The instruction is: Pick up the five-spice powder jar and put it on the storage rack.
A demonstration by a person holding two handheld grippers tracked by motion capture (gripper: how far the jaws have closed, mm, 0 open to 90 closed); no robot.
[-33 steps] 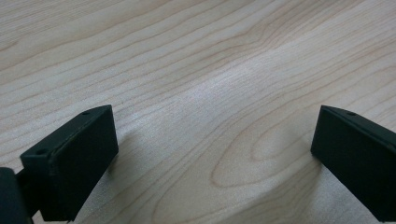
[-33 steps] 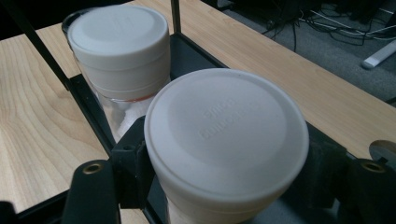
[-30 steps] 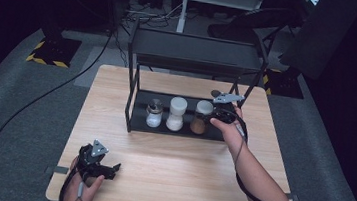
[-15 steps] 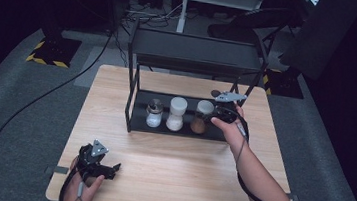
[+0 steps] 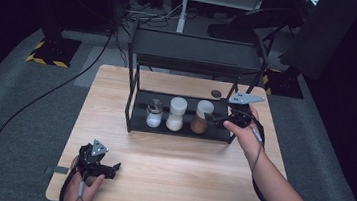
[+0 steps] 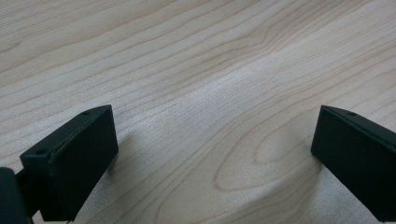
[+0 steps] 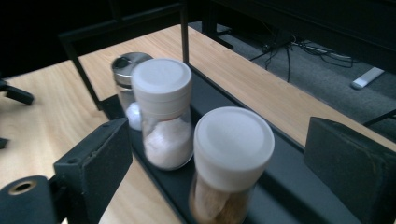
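Note:
Three jars stand in a row on the lower shelf of a black metal rack [image 5: 139, 121]: a silver-lidded shaker [image 5: 154, 113], a white-lidded jar of white powder [image 5: 176, 114] and a white-lidded jar of brown spice [image 5: 201, 117]. My right gripper [image 5: 213, 118] hovers at the shelf's right end, just right of the brown jar. Its jaws have just been opening. In the right gripper view the brown jar [image 7: 233, 158] stands ahead between the spread jaws of the right gripper [image 7: 219, 154], and neither pad touches it. My left gripper [image 5: 110, 169] rests open on the table's front left, with bare wood between the left gripper's [image 6: 212, 154] jaws.
The rack's top shelf [image 5: 196, 52] overhangs the jars, and its posts stand at the corners. A small dark round object [image 5: 216, 93] lies on the table behind the rack. Bare wood [image 5: 184, 166] stretches in front of the rack. Cables and stands crowd the dark floor beyond.
The right gripper has opened off the brown jar and drawn back to the right and slightly up, and the jar stays on the shelf. The left gripper has not moved.

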